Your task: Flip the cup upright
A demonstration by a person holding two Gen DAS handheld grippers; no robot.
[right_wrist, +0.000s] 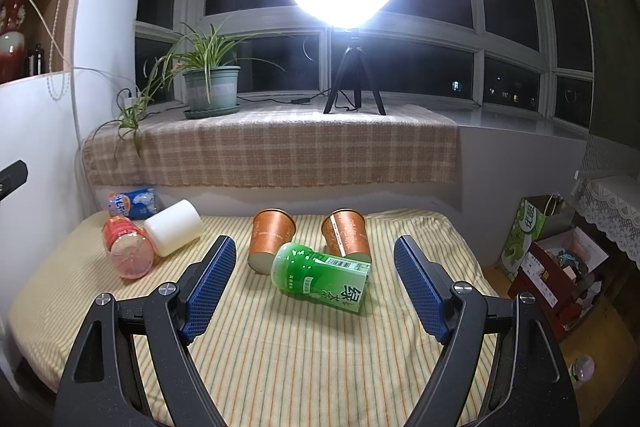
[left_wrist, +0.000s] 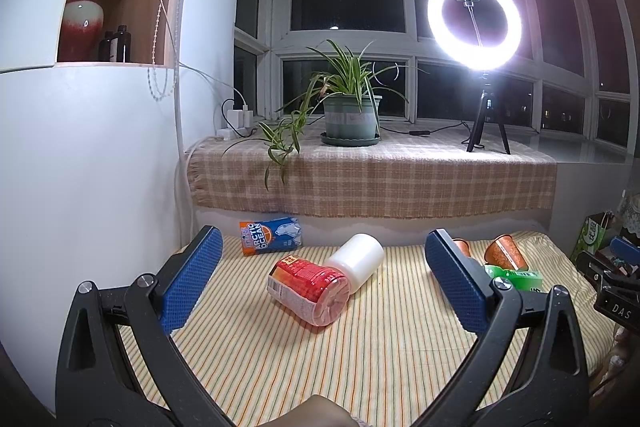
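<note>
Both tongs spread wide and empty, left tongs (left_wrist: 322, 275), right tongs (right_wrist: 314, 281), green cup (right_wrist: 320, 277) on its side just before two brown cups (right_wrist: 272, 239), red cup (right_wrist: 128, 251) lying well left of it, striped worktop (right_wrist: 280, 347)

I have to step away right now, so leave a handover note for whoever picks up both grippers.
Left gripper: open, empty, facing the red cup and white cup, both on their sides and touching.
Right gripper: open, empty, facing the green cup, on its side.
Two orange cups lie tipped behind it; a blue cup lies at the back left.
Done: nothing upright yet.
Left: all the flipping.
</note>
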